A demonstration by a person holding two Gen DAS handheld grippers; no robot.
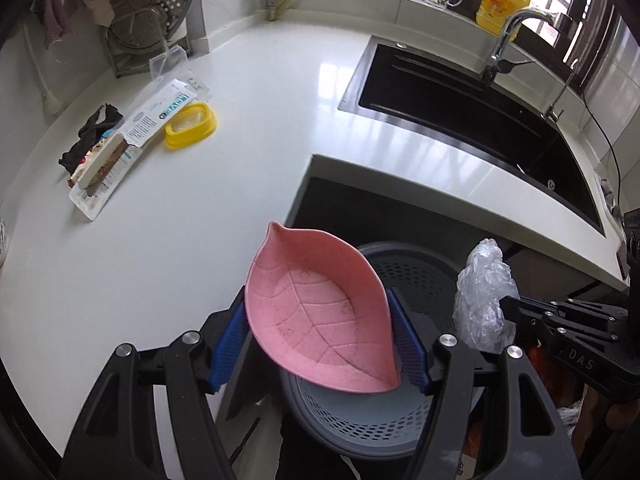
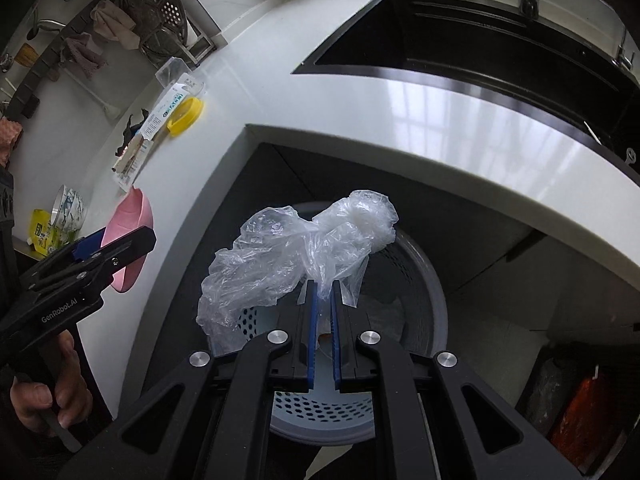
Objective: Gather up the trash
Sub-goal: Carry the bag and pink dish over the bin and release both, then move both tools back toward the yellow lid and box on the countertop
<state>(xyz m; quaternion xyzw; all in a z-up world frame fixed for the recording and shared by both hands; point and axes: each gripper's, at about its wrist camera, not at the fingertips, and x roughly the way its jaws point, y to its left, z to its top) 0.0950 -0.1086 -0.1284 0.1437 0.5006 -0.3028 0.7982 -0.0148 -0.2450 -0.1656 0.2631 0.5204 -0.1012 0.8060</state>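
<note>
Where the glossy white countertop (image 1: 160, 240) bends around a corner, a black sink (image 1: 472, 120) with a chrome faucet (image 1: 508, 36) is sunk into it under a window, and a yellow bottle (image 1: 502, 4) stands on the sill. Below the counter's edge sits a round grey bin (image 2: 434, 304) with a pale perforated liner. The left gripper (image 1: 320, 332) pinches a speckled pink leaf-shaped dish (image 1: 316, 312), veined and shallow, between its ribbed blue pads above the bin. The right gripper (image 2: 324, 300) has its blue pads pressed together on a crumpled clear plastic bag (image 2: 288, 256), thin and crinkled, held over the bin's opening. Farther back on the counter lie printed wrappers (image 1: 132, 140), a black scrap (image 1: 90, 136) and a yellow-rimmed lid (image 1: 191, 125).
</note>
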